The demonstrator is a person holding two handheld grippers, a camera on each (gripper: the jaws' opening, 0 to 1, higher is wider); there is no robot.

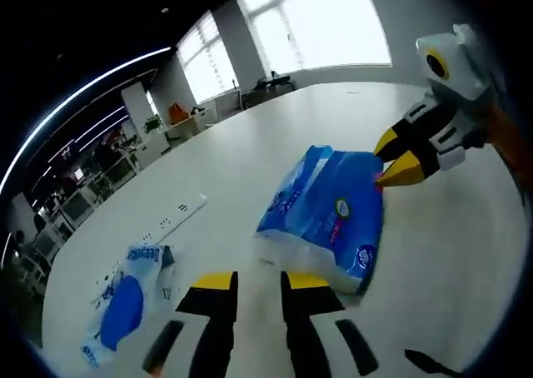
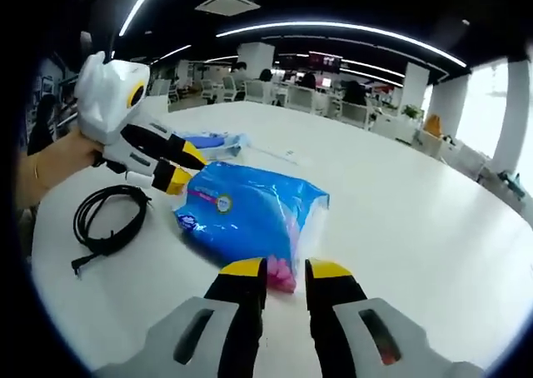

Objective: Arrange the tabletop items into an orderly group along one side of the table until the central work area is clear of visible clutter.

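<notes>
So both tongs are working the same blue tissue pack on the white counter (image 1: 250, 153), coming at it from opposite ends.

Left gripper view first: the left tongs (image 1: 258, 281) sit right at the near end of the blue tissue pack (image 1: 326, 216). Jaws are a narrow gap apart with the clear crinkly end of the wrapper just ahead of the yellow tips; can't tell if they actually pinch it. Just left of those tongs there's a smaller blue-and-white packet (image 1: 127, 301) lying flat, and a bit further out on the same side a white power strip (image 1: 172, 216). At the far end of the pack, the right tongs (image 1: 390, 160) come in from the right with their yellow tips touching the pack's top corner. Beyond all that is bare counter running toward the big windows (image 1: 321, 24).

Right gripper view: the right tongs (image 2: 286, 269) have their jaws slightly apart, and the pink-ish end of the pack (image 2: 250, 211) is right between the tips, touching or nearly so; a real grip I can't confirm. Off to the left of them a black cable (image 2: 107, 220) is coiled loosely on the counter. At the pack's far left corner the left tongs (image 2: 185, 166) are held by a person's hand (image 2: 58, 166), tips against the wrapper. Behind those, the smaller blue packet (image 2: 212, 143), then an open office with desks further back.
</notes>
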